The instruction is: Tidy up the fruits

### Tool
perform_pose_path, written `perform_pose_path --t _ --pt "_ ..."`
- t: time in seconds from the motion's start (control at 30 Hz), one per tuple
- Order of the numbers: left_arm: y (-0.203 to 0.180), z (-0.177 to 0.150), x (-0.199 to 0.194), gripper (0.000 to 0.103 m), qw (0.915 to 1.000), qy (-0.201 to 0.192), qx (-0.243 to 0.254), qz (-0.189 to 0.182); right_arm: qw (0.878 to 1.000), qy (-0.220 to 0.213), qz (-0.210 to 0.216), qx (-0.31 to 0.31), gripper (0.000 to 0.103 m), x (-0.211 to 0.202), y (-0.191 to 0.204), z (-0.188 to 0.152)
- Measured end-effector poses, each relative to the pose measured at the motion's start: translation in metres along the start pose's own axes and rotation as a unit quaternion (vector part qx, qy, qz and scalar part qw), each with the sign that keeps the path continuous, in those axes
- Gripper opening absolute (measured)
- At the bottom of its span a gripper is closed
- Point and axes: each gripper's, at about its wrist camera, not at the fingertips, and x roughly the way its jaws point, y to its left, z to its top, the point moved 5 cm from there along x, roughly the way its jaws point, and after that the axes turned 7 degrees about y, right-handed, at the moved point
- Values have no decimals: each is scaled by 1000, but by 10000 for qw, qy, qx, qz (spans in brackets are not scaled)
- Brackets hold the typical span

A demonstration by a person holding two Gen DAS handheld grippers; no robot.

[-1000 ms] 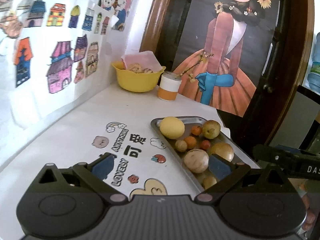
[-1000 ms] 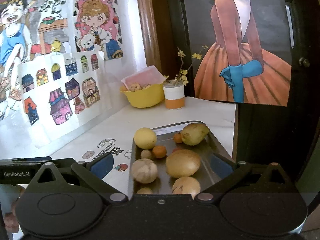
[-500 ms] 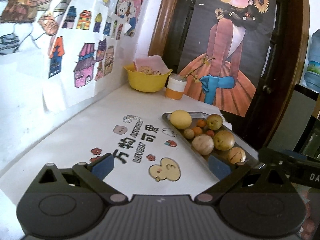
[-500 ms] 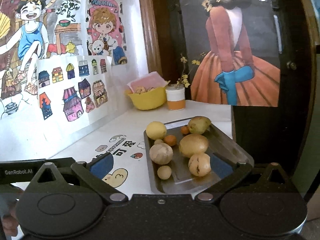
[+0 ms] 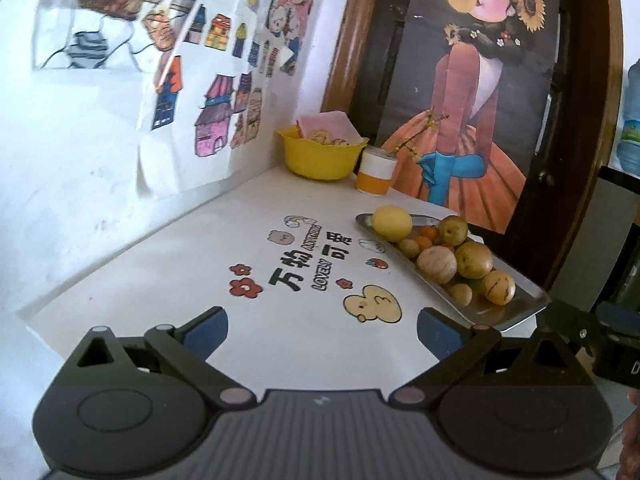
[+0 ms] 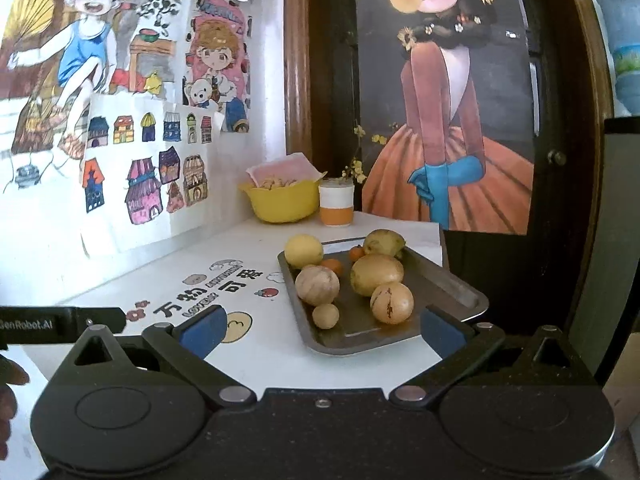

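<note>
Fruit lay heaped on the metal tray, dead ahead of my right gripper, whose jaws stood spread and empty just short of the tray's near rim. From my left gripper, jaws likewise spread and empty, that tray sat ahead and off to the right, its long axis running away across the desk. I judged the right nearer, the speckled fruit closest to it.

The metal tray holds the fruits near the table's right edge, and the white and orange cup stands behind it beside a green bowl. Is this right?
Only the colour is wrong: the bowl beside the white and orange cup is yellow, as the right wrist view shows. The metal tray and fruits are as you say.
</note>
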Motion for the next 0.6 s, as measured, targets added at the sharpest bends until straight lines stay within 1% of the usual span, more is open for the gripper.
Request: perform_pose_path --t 0.27,0.43,0.6 --pt "6 -11 -10 102 9998 -198 60 58 9999 -75 85 -126 102 -2 11 -14" --pt "8 -15 -10 102 9997 -198 73 90 9998 -48 79 -157 102 0 13 -18" --pt "11 -18 -9 102 9999 -155 -19 58 9999 -20 67 -120 102 1 12 -19"
